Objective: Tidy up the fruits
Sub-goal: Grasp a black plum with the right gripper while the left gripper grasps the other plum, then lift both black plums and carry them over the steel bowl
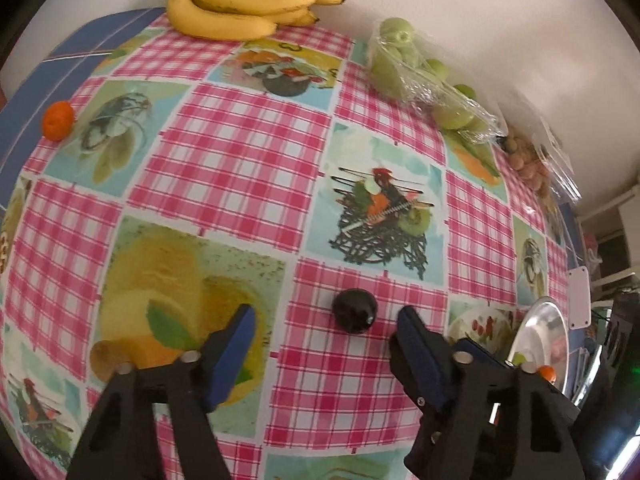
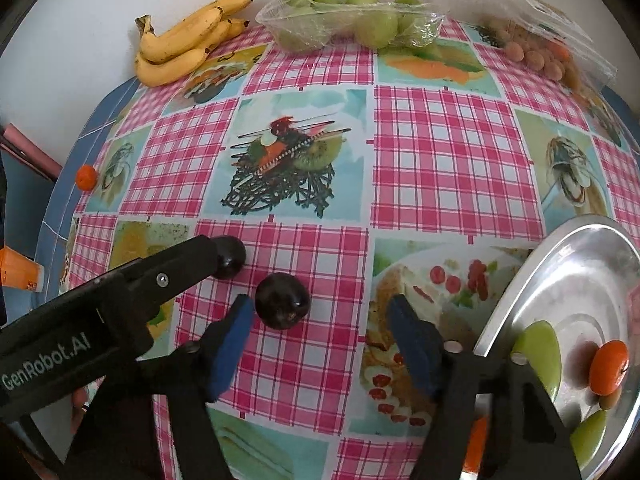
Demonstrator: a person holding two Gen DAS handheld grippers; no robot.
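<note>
A dark plum (image 1: pixel 355 311) lies on the checked tablecloth just beyond the tips of my left gripper (image 1: pixel 326 332), whose blue pads stand well apart and touch nothing. In the right wrist view that plum (image 2: pixel 230 257) sits at the tip of the left gripper's black finger (image 2: pixel 188 264). A second dark plum (image 2: pixel 283 306) rests just beside the left pad of my right gripper (image 2: pixel 320 328), which is open, its right pad far from the fruit. A metal plate (image 2: pixel 560 260) at the right holds green fruit pieces (image 2: pixel 538 344) and a tangerine (image 2: pixel 608 366).
Along the back wall lie bananas (image 2: pixel 184 44), a wrapped tray of green fruit (image 2: pixel 352 20) and a bag of small brown fruit (image 2: pixel 536 56). A lone tangerine (image 2: pixel 86 177) sits near the table's left edge. The plate's rim (image 1: pixel 544 332) is close to my left gripper's right side.
</note>
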